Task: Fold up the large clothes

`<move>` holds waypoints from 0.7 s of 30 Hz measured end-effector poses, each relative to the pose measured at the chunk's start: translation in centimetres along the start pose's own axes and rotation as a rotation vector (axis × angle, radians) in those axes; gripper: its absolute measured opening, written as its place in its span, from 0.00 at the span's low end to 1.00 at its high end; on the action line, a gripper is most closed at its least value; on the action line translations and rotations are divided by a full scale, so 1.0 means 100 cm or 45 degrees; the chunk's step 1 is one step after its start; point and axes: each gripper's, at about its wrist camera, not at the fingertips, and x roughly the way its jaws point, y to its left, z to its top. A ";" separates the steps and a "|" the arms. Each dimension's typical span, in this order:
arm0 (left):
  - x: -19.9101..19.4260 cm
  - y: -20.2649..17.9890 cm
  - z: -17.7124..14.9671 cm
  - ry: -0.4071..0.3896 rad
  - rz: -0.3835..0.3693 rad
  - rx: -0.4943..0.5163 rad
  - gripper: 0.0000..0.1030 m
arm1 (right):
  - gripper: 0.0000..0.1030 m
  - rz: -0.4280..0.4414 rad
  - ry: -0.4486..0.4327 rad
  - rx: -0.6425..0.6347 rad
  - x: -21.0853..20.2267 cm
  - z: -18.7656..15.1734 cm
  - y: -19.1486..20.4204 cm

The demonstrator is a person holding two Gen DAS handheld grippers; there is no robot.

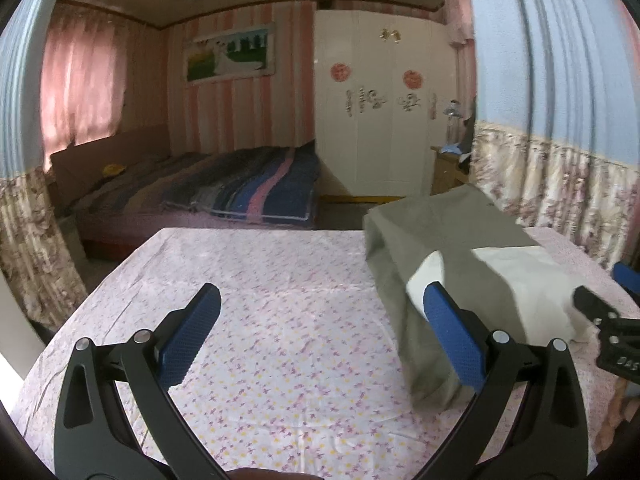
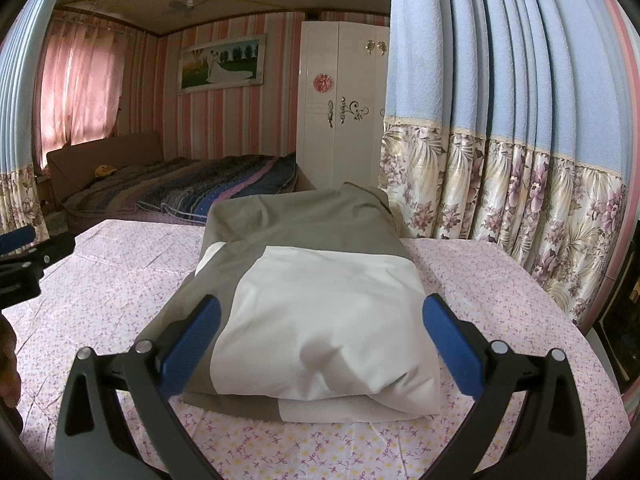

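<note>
Pink floral sheet carries the folded olive-and-white garment. Your right claw gapes wide around it, your left claw wide beside it. Press down gently and square the edges without dragging the folds.

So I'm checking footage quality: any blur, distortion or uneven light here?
Left wrist view: folded garment smeared by motion blur, blue curtain streaked, fisheye bending edges. Right wrist view: sharp garment, pink window curtain glowing with backlight, dark corners.
</note>
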 end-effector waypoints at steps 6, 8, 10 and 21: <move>0.002 0.001 0.001 0.028 0.008 -0.039 0.97 | 0.98 0.000 0.005 0.002 0.000 0.000 -0.002; 0.001 0.007 0.000 0.020 0.032 -0.087 0.97 | 0.98 0.001 0.001 0.000 0.001 0.000 -0.002; 0.000 0.008 0.000 0.013 0.062 -0.084 0.97 | 0.98 0.000 0.000 -0.004 0.001 0.000 -0.003; 0.003 0.009 -0.001 0.059 0.022 -0.042 0.97 | 0.98 0.003 0.001 0.002 0.001 -0.001 -0.003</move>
